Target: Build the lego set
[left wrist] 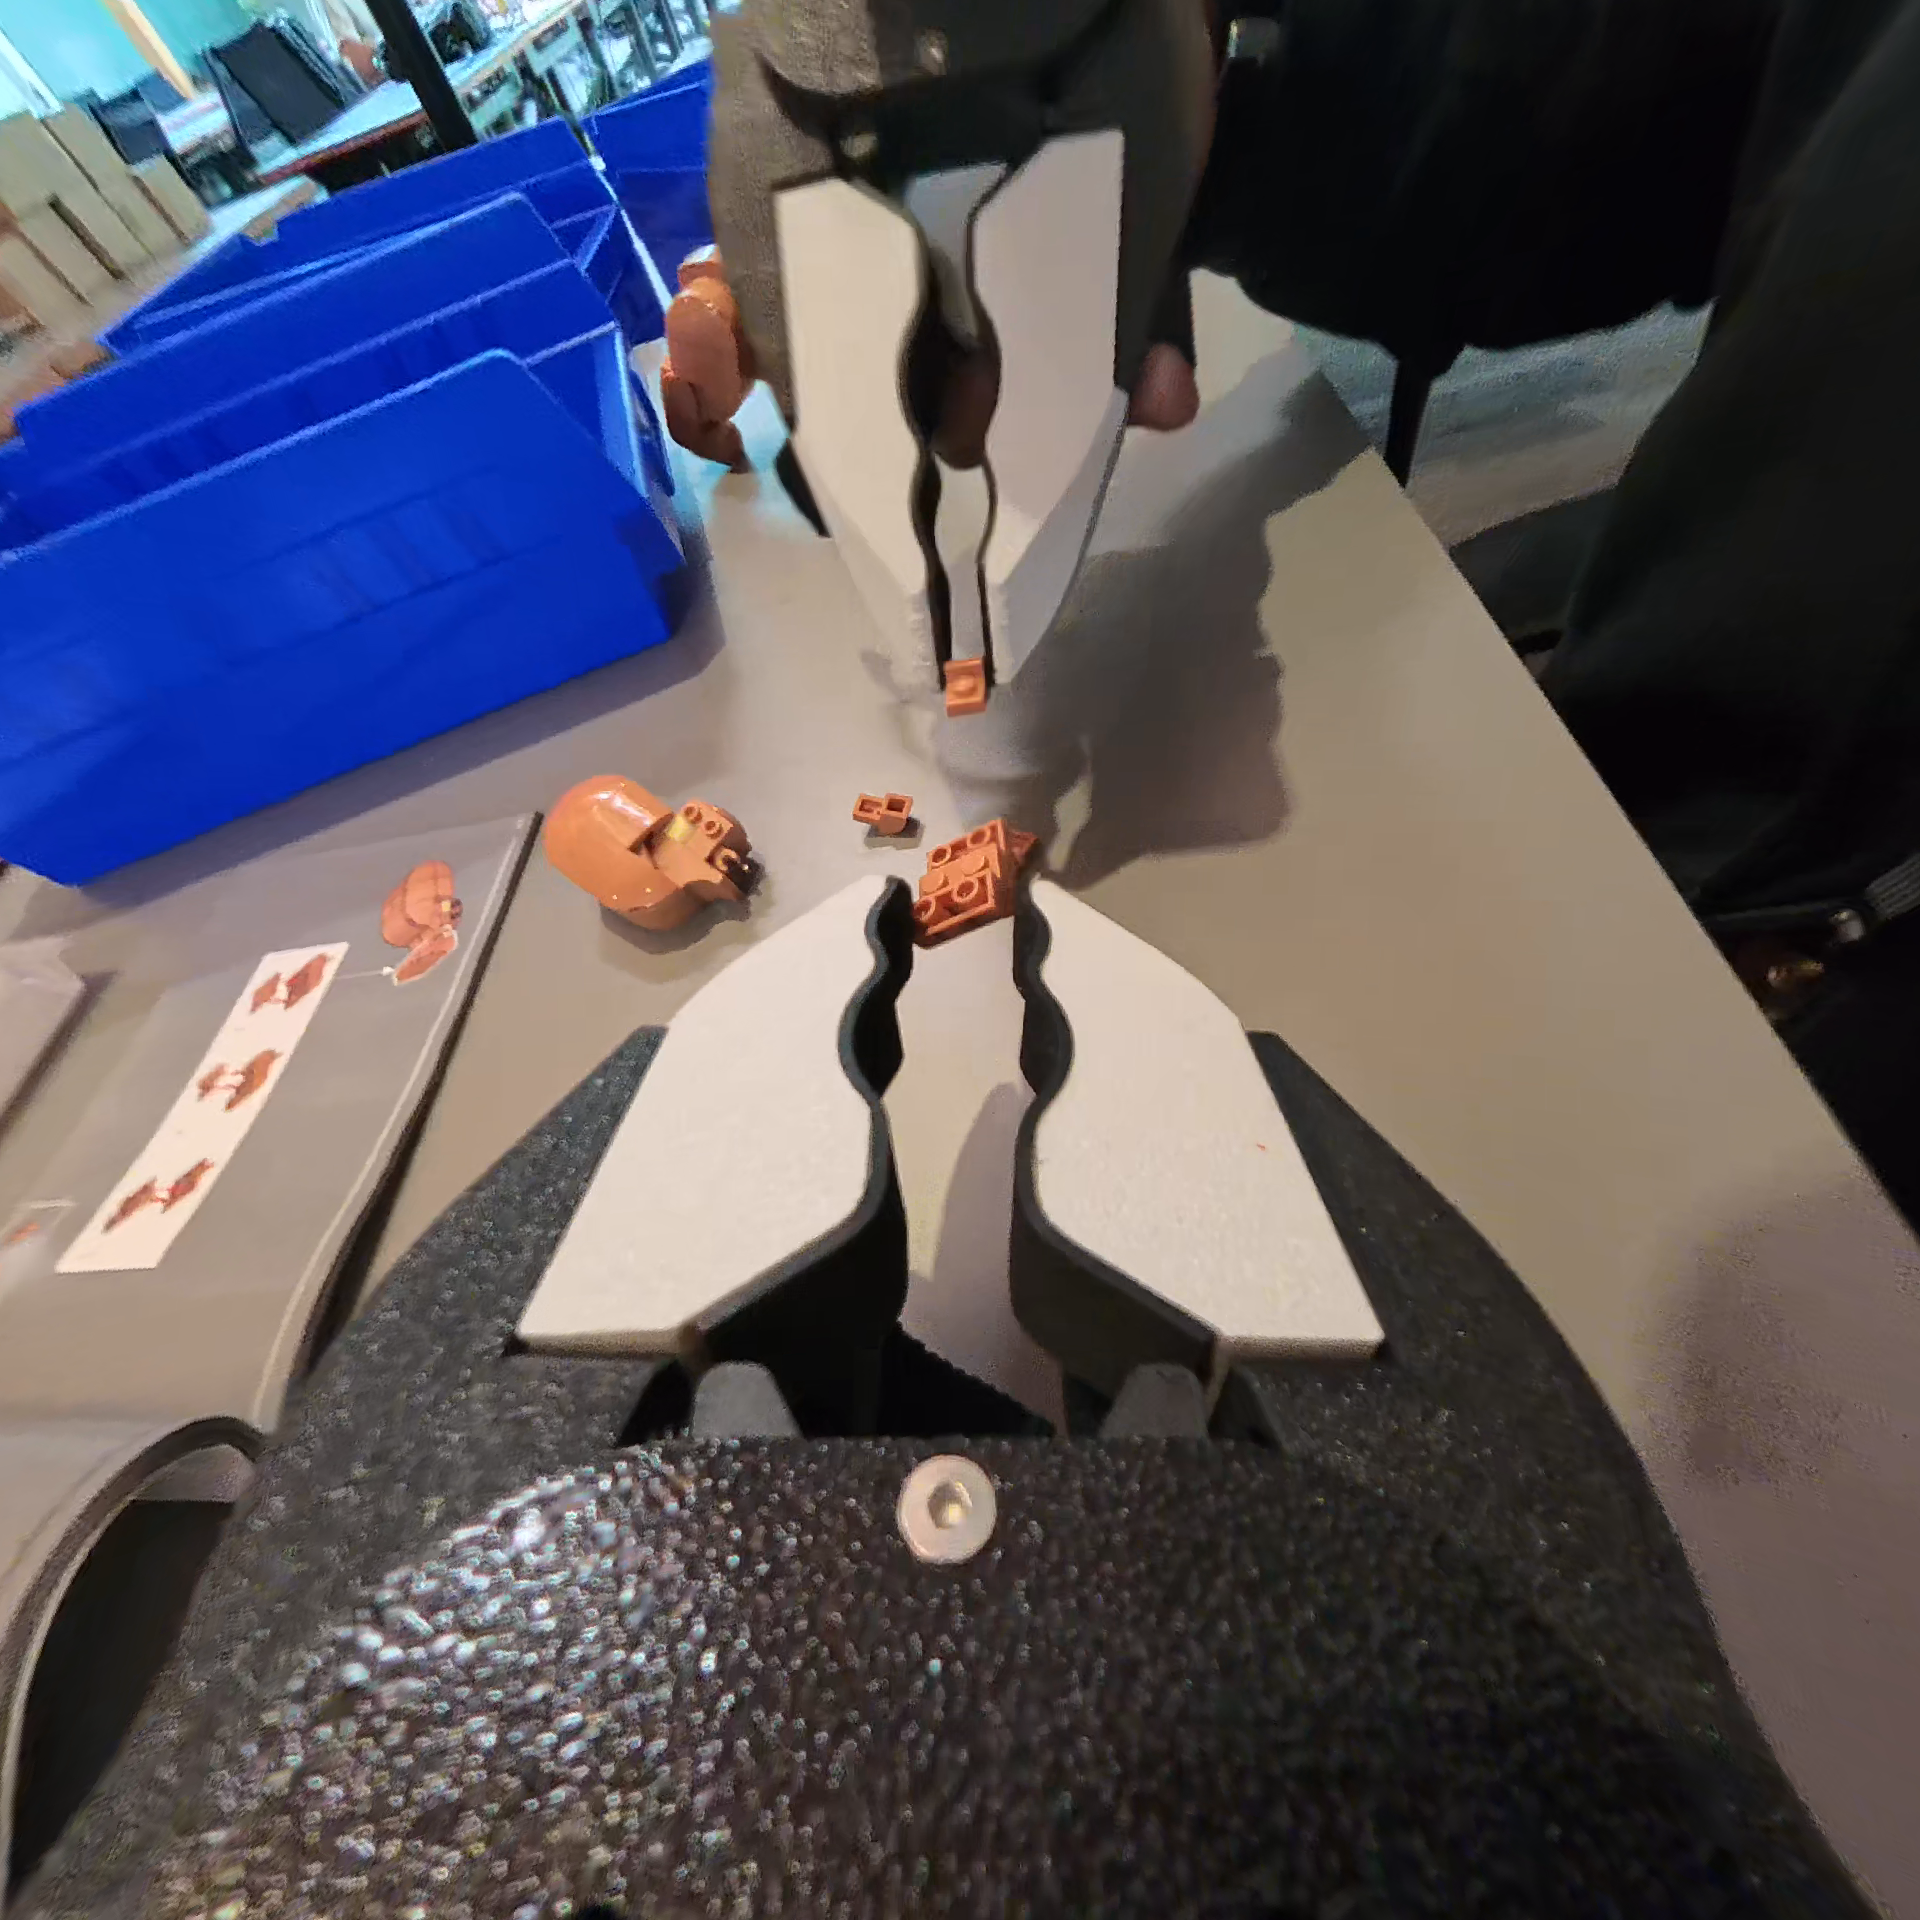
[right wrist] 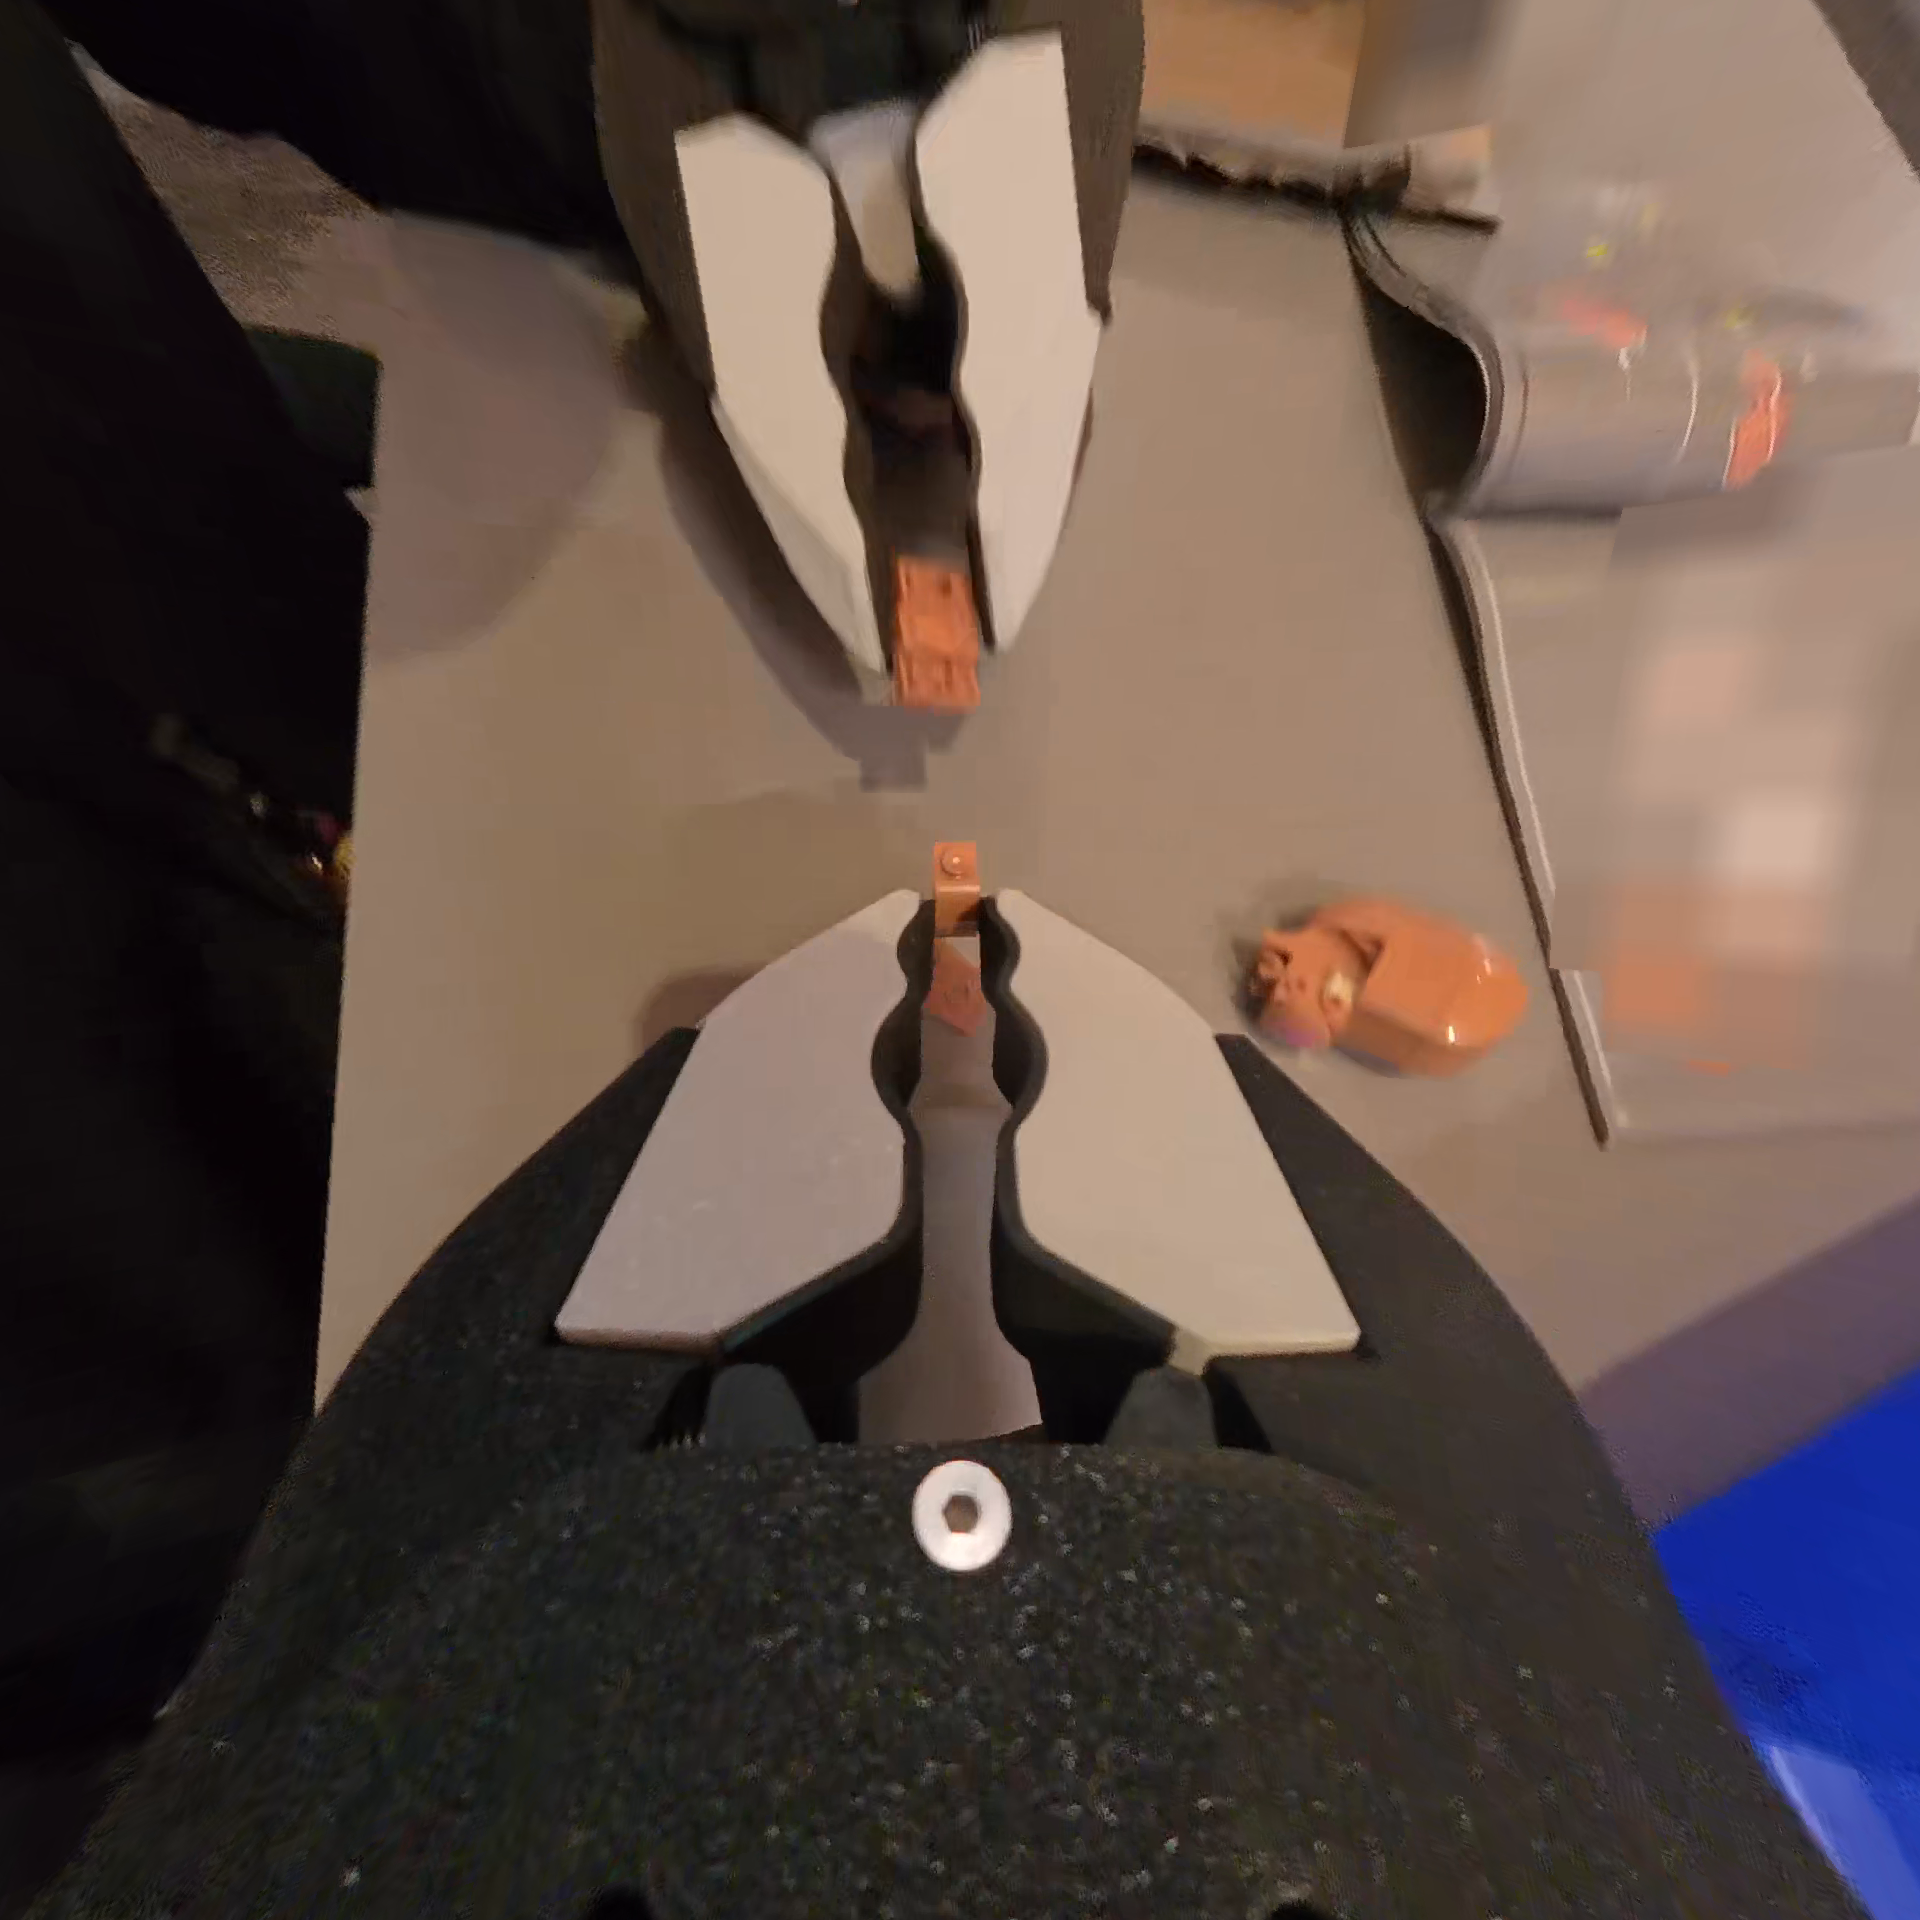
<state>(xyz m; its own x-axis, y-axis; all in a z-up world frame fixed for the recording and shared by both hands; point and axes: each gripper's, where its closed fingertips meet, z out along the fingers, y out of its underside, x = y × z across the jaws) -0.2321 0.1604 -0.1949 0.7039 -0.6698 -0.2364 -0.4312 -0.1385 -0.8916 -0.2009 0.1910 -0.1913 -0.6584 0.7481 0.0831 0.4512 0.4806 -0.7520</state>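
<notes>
The left hand-held gripper (left wrist: 961, 894) is shown clamped on a small brown studded sub-assembly (left wrist: 966, 878), held at the fingertips with its studs exposed, presumably so that a further piece can be pressed onto it. The right hand-held gripper (right wrist: 961, 909) is closed on a single small brown plate (right wrist: 954, 878), gripped by one end so that its studded end projects beyond the tips, a hold judged suited to mating it with the sub-assembly. The two tips are aimed at one another, near but apart, above the grey tabletop (left wrist: 1351, 935) close to the edge where a dark-clothed person (left wrist: 1662, 416) stands. A loose bracket piece (left wrist: 885, 812) lies on the tabletop just beside the held sub-assembly; a rounded brown body section (left wrist: 639, 868) rests further toward the open instruction booklet (left wrist: 260, 1091). Blue bins (left wrist: 312, 582) and another brown assembly (left wrist: 707, 364) at the far edge are seen only in the left wrist view. Only the right wrist view shows how the plate sits between its own fingers; it is blurred, and the studs of the sub-assembly cannot be resolved there.
</notes>
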